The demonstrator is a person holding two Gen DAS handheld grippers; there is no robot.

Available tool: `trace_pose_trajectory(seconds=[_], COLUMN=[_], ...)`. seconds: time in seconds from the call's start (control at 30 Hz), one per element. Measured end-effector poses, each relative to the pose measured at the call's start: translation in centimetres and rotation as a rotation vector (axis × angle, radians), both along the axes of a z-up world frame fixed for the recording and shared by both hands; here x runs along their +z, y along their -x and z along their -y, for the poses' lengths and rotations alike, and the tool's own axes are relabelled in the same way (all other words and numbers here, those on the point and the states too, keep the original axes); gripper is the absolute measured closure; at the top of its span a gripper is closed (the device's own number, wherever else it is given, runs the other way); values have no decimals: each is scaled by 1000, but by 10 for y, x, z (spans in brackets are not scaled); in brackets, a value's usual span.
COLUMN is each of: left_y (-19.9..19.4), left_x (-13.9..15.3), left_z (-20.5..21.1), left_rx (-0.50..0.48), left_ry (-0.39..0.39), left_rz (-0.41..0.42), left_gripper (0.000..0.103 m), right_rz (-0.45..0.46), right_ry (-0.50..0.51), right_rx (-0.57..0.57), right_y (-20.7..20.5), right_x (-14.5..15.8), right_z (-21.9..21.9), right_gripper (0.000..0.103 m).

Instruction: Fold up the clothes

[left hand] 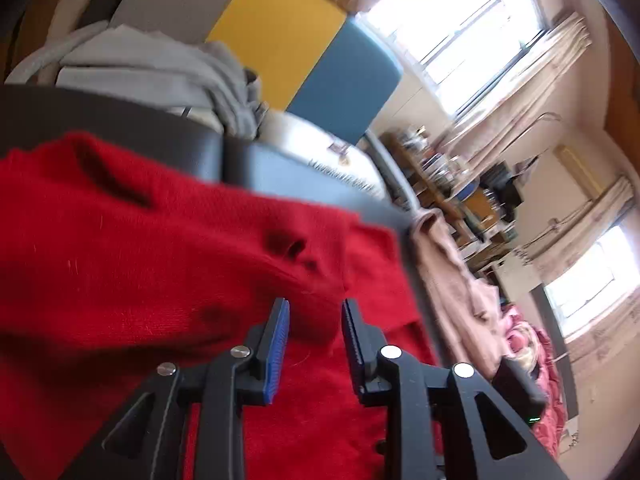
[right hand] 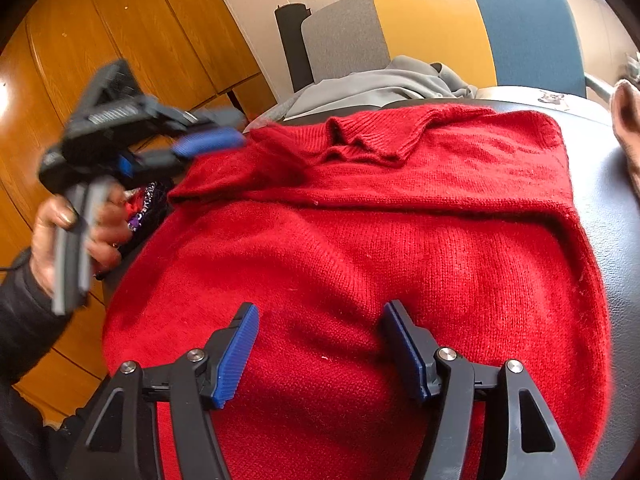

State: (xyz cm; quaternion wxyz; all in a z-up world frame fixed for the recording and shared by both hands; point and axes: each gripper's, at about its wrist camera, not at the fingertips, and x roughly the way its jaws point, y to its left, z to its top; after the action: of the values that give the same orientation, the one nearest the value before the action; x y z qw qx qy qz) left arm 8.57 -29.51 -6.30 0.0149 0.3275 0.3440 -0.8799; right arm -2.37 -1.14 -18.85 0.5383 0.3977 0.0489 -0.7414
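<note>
Right wrist view: red sweater (right hand: 360, 248) spread on dark seat (right hand: 616, 208) ahead of right gripper (right hand: 324, 348), jaws wide apart, nothing held. Grey garment (right hand: 380, 84) beyond. Left gripper (right hand: 208, 142), blurred at sweater's far-left edge, looks partly spread; hand (right hand: 76, 236) grips its handle.

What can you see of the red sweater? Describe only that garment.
The red sweater is a fuzzy knit with a ribbed collar. It lies partly folded on a dark seat, a sleeve laid across its chest. The open right gripper hovers over its lower part; the left gripper is at its edge, grasping nothing.
</note>
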Motion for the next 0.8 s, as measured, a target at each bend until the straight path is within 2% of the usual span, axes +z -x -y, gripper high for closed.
trace_pose_trajectory(seconds=[0.13,0.23,0.27,0.37,0.47,0.6,0.7,0.8], left_y=[-25,-55,-68,-93,-101,-107,-105,-109], left_x=[-16,-22,-25,-37,-56,-64,-64,-65], left_z=[2,6,9,24,35,37,31,34], left_rx=[44,111,135,194,219,222,216,217], left_ry=[17,72,81,79,40,27,70,52], left_rz=[17,23,24,35,65,18,22,8], left_gripper=[73,73,73,73,73,73,73,73], right_rz=[42,87,108,229,198,191,255,291], right_ry=[10,11,31,202,257,168,116,61], right_rx=[-27,-84,-104,-91,-95,-174,-229,-249], right_y=[5,10,11,15,21,46,64,74], right_x=[2,7,13,37,62,56,35,19], right_z=[-1,0,1,12,40,83,100,114], right_gripper=[37,37,37,37,37,39,53,64])
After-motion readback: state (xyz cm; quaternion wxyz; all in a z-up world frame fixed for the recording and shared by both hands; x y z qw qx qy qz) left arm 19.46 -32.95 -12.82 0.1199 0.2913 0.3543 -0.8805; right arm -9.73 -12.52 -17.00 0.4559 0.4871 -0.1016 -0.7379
